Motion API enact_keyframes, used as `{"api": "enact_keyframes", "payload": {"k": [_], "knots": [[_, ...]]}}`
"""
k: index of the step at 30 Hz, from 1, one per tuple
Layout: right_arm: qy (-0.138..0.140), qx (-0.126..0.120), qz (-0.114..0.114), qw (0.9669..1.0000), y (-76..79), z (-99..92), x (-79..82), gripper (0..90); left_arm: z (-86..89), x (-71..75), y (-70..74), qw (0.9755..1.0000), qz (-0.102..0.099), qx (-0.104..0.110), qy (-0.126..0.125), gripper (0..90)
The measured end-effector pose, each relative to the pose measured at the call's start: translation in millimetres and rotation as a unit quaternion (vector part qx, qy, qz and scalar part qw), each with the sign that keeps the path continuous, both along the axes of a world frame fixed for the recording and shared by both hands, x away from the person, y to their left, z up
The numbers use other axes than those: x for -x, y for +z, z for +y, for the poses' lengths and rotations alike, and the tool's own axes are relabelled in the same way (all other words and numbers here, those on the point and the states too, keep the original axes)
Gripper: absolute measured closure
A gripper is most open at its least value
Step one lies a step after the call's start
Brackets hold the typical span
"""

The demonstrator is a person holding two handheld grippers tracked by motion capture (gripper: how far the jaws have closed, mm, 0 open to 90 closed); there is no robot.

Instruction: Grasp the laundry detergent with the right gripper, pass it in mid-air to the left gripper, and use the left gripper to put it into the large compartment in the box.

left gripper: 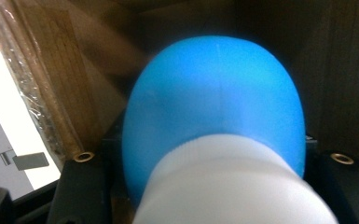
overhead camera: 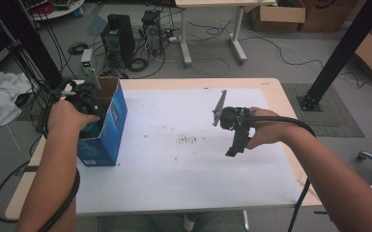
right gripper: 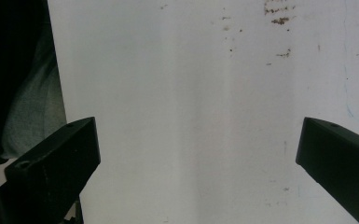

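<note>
Two grippers are in use. Left gripper [overhead camera: 84, 99] reaches inside the blue carton [overhead camera: 107, 128], jaws pinching a blue-and-white bottle [left gripper: 214, 116] (apparently for extraction). Right gripper [overhead camera: 234, 145] hangs over the white table sheet [overhead camera: 174, 164], jaws spread, holding nothing.

Lab, computer towers [overhead camera: 118, 38], floor cables [overhead camera: 212, 58], cardboard boxes [overhead camera: 278, 14]

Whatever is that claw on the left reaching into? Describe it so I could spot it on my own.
Start at the white sheet covering the table, then go to its left edge. There stands an open-topped blue cardboard box, with the left claw dipping into it. Its plain brown inside holds a blue-and-white object; it is the one tall coloured thing on the sheet.
</note>
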State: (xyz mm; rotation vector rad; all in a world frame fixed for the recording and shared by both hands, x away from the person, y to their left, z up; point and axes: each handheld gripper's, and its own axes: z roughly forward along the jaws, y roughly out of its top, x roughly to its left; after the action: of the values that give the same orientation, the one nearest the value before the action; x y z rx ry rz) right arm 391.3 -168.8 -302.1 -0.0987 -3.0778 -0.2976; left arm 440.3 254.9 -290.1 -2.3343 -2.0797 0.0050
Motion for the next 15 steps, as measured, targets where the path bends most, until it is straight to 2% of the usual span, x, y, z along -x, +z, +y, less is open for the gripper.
{"api": "enact_keyframes", "payload": {"k": [3, 9, 12, 15], "knots": [[0.003, -0.002, 0.003, 1.0000, -0.6, 0.5, 1.5, 0.0, -0.3, 0.1, 0.2, 1.0000, 0.003, -0.001, 0.000, 38.4], [0.004, -0.004, 0.003, 1.0000, -3.1, 0.5, 2.8, 0.0, -0.1, 1.0, 1.5, 0.9999, -0.009, 0.004, 0.006, 34.1], [0.005, -0.005, 0.004, 1.0000, -3.6, -0.3, 3.0, 0.0, -0.7, 0.9, 2.2, 0.9999, -0.009, 0.007, 0.009, 32.4], [0.004, -0.007, 0.004, 1.0000, -4.1, -1.6, 3.0, 0.0, -2.4, 1.4, 5.0, 0.9999, -0.009, -0.001, 0.008, 32.3]]}}
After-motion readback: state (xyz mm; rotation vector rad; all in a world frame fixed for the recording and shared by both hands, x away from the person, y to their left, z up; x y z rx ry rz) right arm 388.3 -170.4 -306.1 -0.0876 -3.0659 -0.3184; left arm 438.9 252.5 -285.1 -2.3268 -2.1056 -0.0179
